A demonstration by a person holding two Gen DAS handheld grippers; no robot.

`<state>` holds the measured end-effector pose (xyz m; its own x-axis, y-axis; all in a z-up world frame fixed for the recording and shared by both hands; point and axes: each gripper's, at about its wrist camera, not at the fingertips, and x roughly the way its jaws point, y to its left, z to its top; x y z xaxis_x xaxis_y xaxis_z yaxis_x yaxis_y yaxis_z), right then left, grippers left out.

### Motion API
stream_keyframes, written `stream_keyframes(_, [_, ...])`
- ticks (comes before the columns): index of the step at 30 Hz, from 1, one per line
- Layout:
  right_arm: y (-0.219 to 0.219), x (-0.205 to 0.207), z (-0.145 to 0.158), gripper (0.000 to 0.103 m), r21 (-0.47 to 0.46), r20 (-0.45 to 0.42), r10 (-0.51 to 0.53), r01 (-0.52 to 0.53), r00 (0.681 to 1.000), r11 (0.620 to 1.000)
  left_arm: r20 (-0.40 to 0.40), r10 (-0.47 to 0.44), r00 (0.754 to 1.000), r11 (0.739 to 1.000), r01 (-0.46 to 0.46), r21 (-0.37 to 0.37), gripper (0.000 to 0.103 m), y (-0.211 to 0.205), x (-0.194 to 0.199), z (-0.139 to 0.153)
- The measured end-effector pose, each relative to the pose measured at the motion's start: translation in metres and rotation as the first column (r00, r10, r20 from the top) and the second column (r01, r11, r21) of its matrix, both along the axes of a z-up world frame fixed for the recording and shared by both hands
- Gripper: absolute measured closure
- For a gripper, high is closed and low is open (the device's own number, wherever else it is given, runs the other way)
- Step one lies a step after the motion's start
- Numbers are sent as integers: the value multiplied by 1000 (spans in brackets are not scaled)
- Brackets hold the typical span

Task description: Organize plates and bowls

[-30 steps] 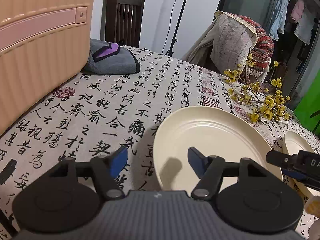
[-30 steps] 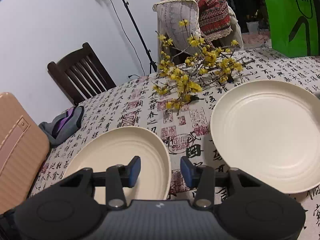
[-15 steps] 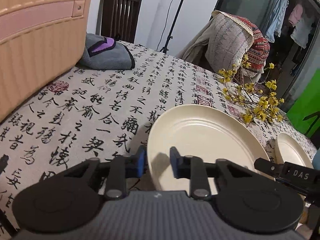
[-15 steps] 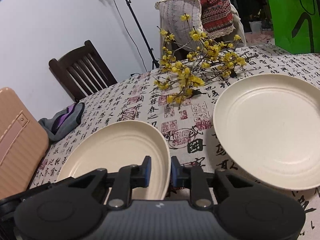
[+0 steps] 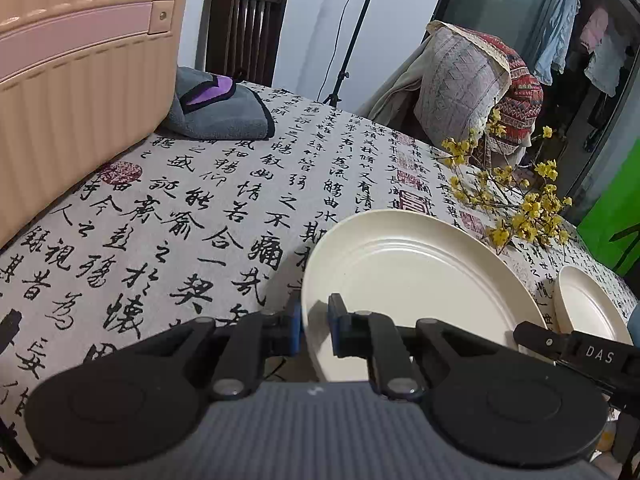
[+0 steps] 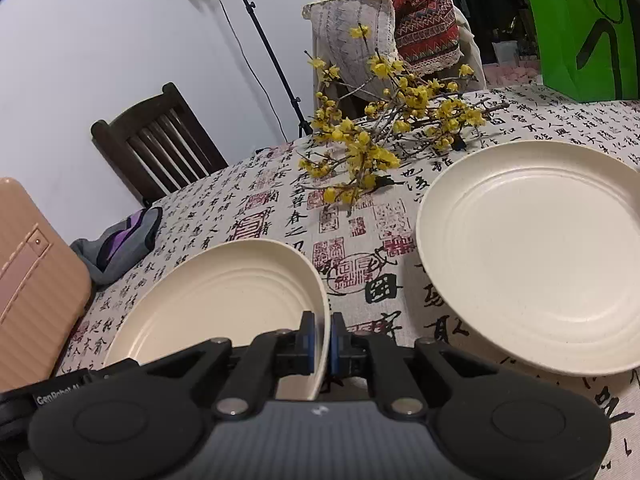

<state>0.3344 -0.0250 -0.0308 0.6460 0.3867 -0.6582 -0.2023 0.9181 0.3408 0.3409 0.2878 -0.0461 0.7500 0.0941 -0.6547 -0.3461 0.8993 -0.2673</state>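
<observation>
Calligraphy-print tablecloth [image 5: 208, 208], both grippers' jaws closing on round, ridged cream plate [image 5: 412, 276] rims

I see two cream plates, the near plate [image 6: 224, 300] and the far plate [image 6: 532, 256], both smooth and matt with faint speckles. Under them lies a coarse woven tablecloth [image 5: 168, 216]. Left of the near plate stands a ribbed, satin plastic suitcase [image 5: 80, 64]; beyond it, a dark varnished wooden chair [image 5: 244, 20].
</observation>
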Motion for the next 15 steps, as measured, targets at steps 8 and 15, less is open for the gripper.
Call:
stream_keyframes(8, [5, -4, 3, 95, -27, 30, 12, -11, 999, 1000, 4, 4, 1000, 1000, -4, 4, 89, 0, -1, 2])
stream_keyframes(15, [6, -6, 5, 95, -37, 47, 14, -12, 999, 999, 13, 2, 1000, 1000, -2, 16, 89, -2, -2, 5])
